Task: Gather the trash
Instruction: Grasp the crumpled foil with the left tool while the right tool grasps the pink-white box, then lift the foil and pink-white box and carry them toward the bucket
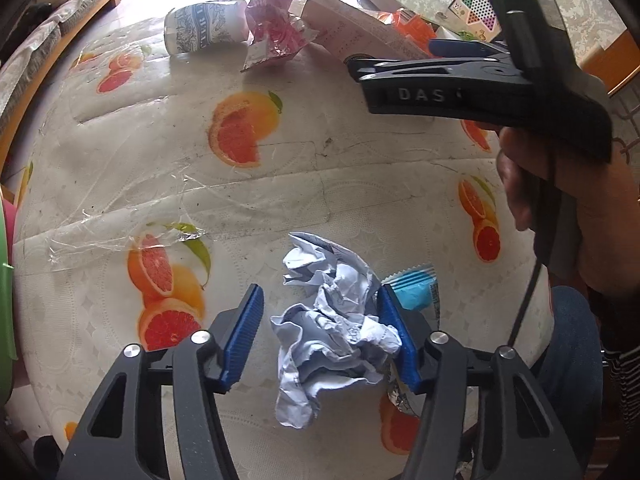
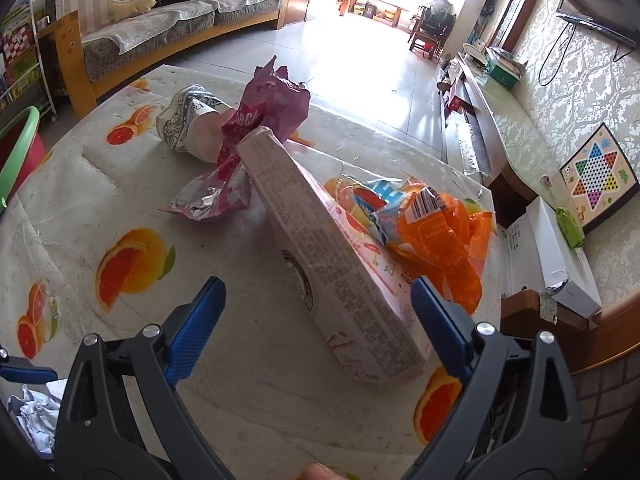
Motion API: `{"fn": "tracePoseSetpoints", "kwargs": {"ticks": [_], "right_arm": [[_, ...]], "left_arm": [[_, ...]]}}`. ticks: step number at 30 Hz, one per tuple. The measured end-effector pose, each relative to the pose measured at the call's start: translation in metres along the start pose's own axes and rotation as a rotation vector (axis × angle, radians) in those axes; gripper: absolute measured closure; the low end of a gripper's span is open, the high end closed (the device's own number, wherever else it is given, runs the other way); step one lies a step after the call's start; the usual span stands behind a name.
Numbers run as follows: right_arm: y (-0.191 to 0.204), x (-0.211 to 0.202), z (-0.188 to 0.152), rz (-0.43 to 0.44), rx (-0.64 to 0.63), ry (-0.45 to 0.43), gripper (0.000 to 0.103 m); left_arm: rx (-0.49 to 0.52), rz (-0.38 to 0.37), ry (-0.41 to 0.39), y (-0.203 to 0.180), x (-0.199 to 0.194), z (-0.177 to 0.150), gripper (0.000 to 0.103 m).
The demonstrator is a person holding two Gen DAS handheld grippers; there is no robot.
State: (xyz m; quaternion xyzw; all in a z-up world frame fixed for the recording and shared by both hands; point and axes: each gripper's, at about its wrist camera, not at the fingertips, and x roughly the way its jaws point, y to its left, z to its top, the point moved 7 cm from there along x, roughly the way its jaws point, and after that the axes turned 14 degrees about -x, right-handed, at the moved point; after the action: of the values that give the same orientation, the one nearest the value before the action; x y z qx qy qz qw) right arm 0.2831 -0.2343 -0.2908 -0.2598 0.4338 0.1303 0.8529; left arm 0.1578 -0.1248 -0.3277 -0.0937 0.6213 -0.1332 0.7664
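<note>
1. We should settle the left gripper (image 1: 320, 332) squarely over the crumpled paper (image 1: 332, 332), low in the left wrist frame on the desk (image 1: 280, 184), and squeeze through its bulk, not a loose edge.
2. Its fingers (image 1: 244, 332) are half-narrowed: the right one touches the paper, the left stands clear.
3. The right gripper (image 2: 320, 320) gapes wide and empty around the flat box (image 2: 320, 240), mid-frame.

A crumpled pale-blue paper ball (image 1: 336, 328) lies on the fruit-print table (image 1: 168, 128), partly over a blue wrapper (image 1: 416, 290). Farther off lie a tipped paper cup (image 2: 188, 124), a torn pink foil bag (image 2: 256, 128), a long flat box (image 2: 320, 240) and an orange wrapper (image 2: 444, 236).
</note>
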Motion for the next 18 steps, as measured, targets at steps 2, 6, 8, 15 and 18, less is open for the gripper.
{"fn": "tracePoseSetpoints", "kwargs": {"ticks": [2, 6, 8, 15, 18], "right_arm": [[0.0, 0.008, 0.001, -0.008, -0.013, 0.014, 0.016], [-0.002, 0.016, 0.003, -0.049, -0.048, 0.019, 0.026], [-0.004, 0.018, 0.005, -0.086, -0.065, 0.026, 0.039], [-0.004, 0.007, 0.007, -0.095, -0.07, 0.008, 0.058], [-0.004, -0.004, 0.009, -0.098, -0.057, -0.009, 0.065]], "left_arm": [[0.008, -0.002, -0.002, -0.004, -0.001, -0.001, 0.057], [0.0, -0.018, -0.002, -0.005, -0.002, -0.003, 0.059], [-0.004, -0.027, 0.0, -0.002, -0.003, -0.003, 0.059], [-0.006, -0.04, 0.002, 0.0, -0.003, 0.002, 0.064], [-0.015, -0.03, -0.01, 0.005, -0.007, 0.003, 0.065]]}}
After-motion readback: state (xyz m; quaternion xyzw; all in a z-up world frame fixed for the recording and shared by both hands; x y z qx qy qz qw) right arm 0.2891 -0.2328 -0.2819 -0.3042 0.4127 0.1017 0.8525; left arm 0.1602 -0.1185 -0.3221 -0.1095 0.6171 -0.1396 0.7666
